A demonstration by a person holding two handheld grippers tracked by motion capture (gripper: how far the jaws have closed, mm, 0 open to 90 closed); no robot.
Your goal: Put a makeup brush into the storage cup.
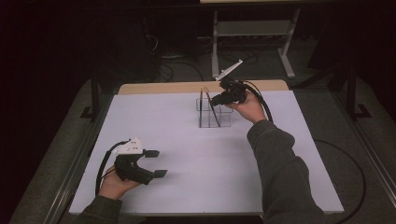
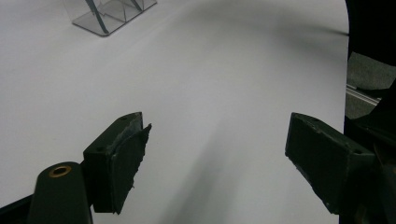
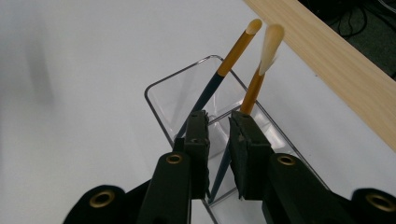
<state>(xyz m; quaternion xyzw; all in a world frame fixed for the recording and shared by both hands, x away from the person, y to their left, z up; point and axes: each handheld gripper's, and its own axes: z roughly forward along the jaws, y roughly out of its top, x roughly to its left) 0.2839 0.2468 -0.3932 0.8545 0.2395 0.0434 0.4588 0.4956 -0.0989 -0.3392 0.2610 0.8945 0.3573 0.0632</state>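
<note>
Two brushes standing in clear holder. Right tongs slightly apart around second brush handle, apparently releasing. Left tongs wide apart, idle over desk. Placing nearly done.

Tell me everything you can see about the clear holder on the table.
The clear holder looks like transparent plastic, box-shaped with rounded corners and inner dividers. It stands upright on the white table, near its far wooden edge. Two brushes lean inside it, tips up. The right tongs hang over it, slightly parted beside one brush.
</note>
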